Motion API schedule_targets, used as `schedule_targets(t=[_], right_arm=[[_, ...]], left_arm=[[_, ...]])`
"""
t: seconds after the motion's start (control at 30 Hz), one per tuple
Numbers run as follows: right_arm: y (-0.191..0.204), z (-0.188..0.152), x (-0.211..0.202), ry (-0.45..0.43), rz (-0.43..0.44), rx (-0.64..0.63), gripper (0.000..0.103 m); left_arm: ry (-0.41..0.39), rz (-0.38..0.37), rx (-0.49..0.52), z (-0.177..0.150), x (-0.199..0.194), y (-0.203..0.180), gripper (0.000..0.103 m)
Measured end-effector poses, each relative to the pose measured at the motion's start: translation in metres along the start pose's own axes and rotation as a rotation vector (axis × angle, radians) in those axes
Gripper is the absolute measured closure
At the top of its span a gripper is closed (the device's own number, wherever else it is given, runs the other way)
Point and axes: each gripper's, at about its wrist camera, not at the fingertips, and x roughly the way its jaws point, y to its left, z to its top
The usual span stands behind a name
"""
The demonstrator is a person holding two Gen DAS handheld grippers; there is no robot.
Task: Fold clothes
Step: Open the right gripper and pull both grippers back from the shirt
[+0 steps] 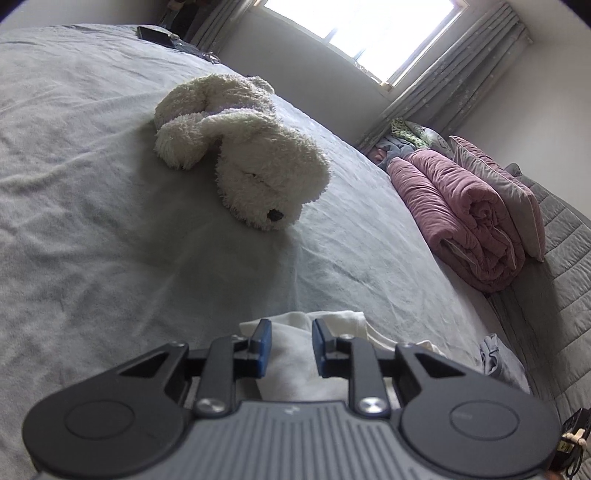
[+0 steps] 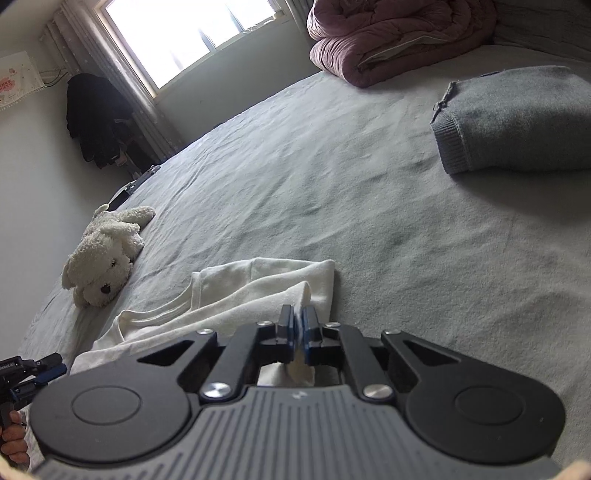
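Nearest the lens, we find the right hand-held gripper (image 2: 298, 325) closed, its blue pads pinching a fold of the white garment (image 2: 258, 291). The left hand-held gripper (image 1: 291, 345) stands partly open over the same garment, cloth between its pads, none pressing on it. The garment lies crumpled on the bed (image 2: 369, 206). Beyond it we note 1 white plush dog (image 1: 240, 155), a folded grey sweater (image 2: 517, 118) and a pink quilt (image 1: 458, 214).

Bright window (image 1: 373, 33), grey curtains (image 1: 454, 88), pale walls (image 2: 33, 206), grey-sheeted bed (image 2: 332, 177).
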Motion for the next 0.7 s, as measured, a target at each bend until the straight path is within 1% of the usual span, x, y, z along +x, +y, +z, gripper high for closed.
schedule_targets(t=[0.03, 0.13, 0.23, 0.33, 0.4, 0.47, 0.5, 0.57, 0.67, 0.7], right_arm=[[0.001, 0.000, -0.001, -0.005, 0.001, 0.000, 0.088], [0.003, 0.003, -0.008, -0.038, -0.004, -0.005, 0.086], [0.012, 0.006, -0.013, -0.068, -0.017, -0.051, 0.086], [0.024, 0.005, -0.013, -0.079, -0.024, -0.123, 0.086], [0.030, 0.002, -0.009, -0.070, -0.020, -0.165, 0.086], [0.031, -0.001, -0.001, -0.043, -0.012, -0.184, 0.086], [0.030, -0.003, 0.004, -0.024, -0.007, -0.190, 0.086], [0.028, -0.007, 0.011, 0.002, -0.018, -0.197, 0.088], [0.027, -0.011, 0.013, 0.009, -0.023, -0.193, 0.088], [0.028, -0.011, 0.009, 0.003, -0.018, -0.190, 0.085]], left_arm=[[-0.003, -0.004, 0.021, -0.001, 0.000, -0.003, 0.081], [0.000, -0.032, 0.082, -0.003, 0.001, -0.012, 0.086], [0.011, -0.040, 0.134, -0.008, 0.007, -0.020, 0.086], [0.037, 0.002, 0.185, -0.015, 0.018, -0.023, 0.086], [0.054, 0.053, 0.230, -0.023, 0.026, -0.021, 0.087], [0.055, 0.098, 0.285, -0.030, 0.030, -0.020, 0.092], [0.050, 0.111, 0.302, -0.032, 0.030, -0.021, 0.092], [0.048, 0.129, 0.318, -0.032, 0.027, -0.023, 0.092], [0.034, 0.139, 0.342, -0.029, 0.019, -0.031, 0.092], [0.026, 0.136, 0.356, -0.029, 0.016, -0.034, 0.092]])
